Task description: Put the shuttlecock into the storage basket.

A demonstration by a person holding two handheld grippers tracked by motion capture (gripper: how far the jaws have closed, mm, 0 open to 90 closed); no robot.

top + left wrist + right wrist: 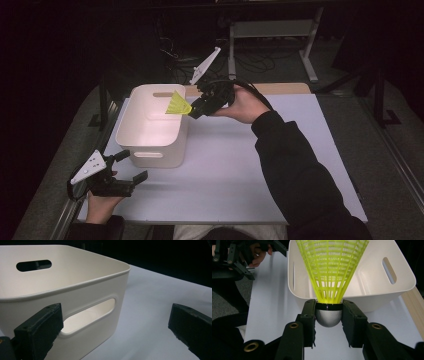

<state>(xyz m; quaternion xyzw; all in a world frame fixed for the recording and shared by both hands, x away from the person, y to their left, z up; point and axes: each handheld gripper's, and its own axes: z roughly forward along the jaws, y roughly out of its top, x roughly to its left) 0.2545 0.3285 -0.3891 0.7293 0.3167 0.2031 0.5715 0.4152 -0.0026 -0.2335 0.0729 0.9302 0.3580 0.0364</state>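
My right gripper is shut on a yellow shuttlecock and holds it over the right rim of the white bin. In the right gripper view the jaws clamp the shuttlecock's grey cork base, and its yellow skirt fans out above the bin. My left gripper rests open near the table's front left corner, just short of the bin's near wall. Its pads stand wide apart in front of the bin's handle slot, with nothing between them.
The white table top stretches to the right of the bin and in front of it. A wooden strip runs along the far edge. Beyond it stand a white frame and cables on a dark floor.
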